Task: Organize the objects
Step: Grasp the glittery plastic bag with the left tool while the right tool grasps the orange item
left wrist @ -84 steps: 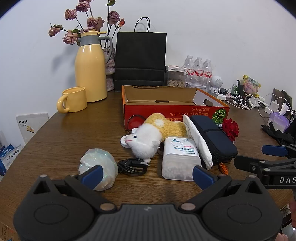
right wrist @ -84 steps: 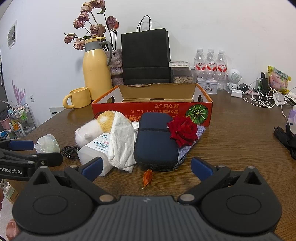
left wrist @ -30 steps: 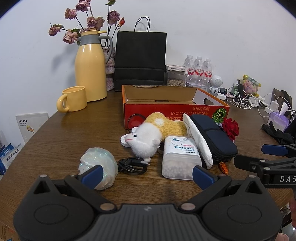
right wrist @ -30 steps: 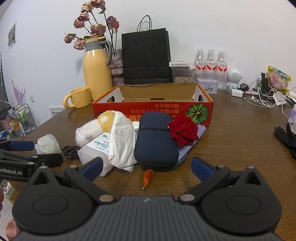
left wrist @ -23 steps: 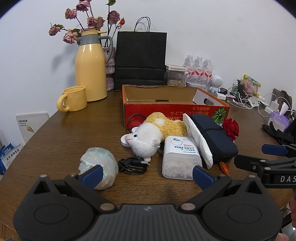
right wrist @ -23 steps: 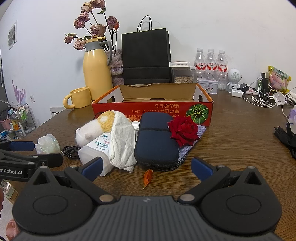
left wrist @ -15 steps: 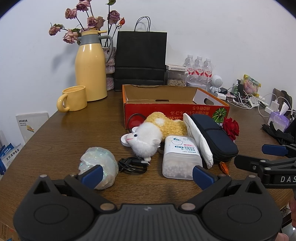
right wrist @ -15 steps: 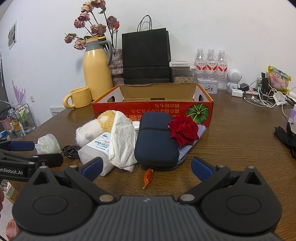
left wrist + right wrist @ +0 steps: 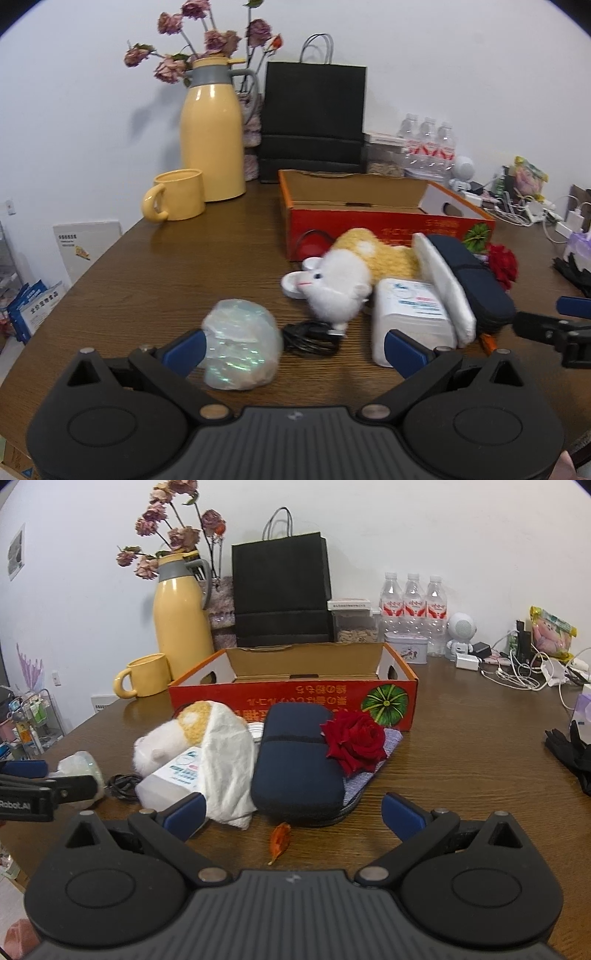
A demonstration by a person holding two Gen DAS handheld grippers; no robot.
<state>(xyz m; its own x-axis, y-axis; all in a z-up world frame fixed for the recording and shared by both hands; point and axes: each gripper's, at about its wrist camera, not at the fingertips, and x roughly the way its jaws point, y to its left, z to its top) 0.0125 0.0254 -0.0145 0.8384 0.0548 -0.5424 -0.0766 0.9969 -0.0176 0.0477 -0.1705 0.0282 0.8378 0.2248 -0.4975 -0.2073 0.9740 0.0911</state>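
My left gripper [image 9: 293,350] is open, low over the table, with an iridescent wrapped bundle [image 9: 240,350] lying between its fingers, close to the left one. Beyond it are a black cable [image 9: 310,336], a white and yellow plush toy [image 9: 343,280], a white plastic container [image 9: 410,317] and a white cloth [image 9: 443,284]. My right gripper [image 9: 293,814] is open and empty, facing a navy zip case [image 9: 295,764] with a red rose [image 9: 354,742] leaning on it. An orange dried petal [image 9: 279,838] lies between its fingers. An open red cardboard box [image 9: 291,698] stands behind the pile.
A yellow thermos jug [image 9: 212,136], yellow mug [image 9: 177,199] and black paper bag [image 9: 314,122] stand at the back. Water bottles [image 9: 413,602], tangled chargers [image 9: 517,672] and black gloves [image 9: 569,753] fill the right side. The table's rounded edge runs along the left.
My left gripper has shifted left and slightly forward, so the iridescent bundle now lies between its fingers instead of behind the left one. The right gripper has hardly moved.
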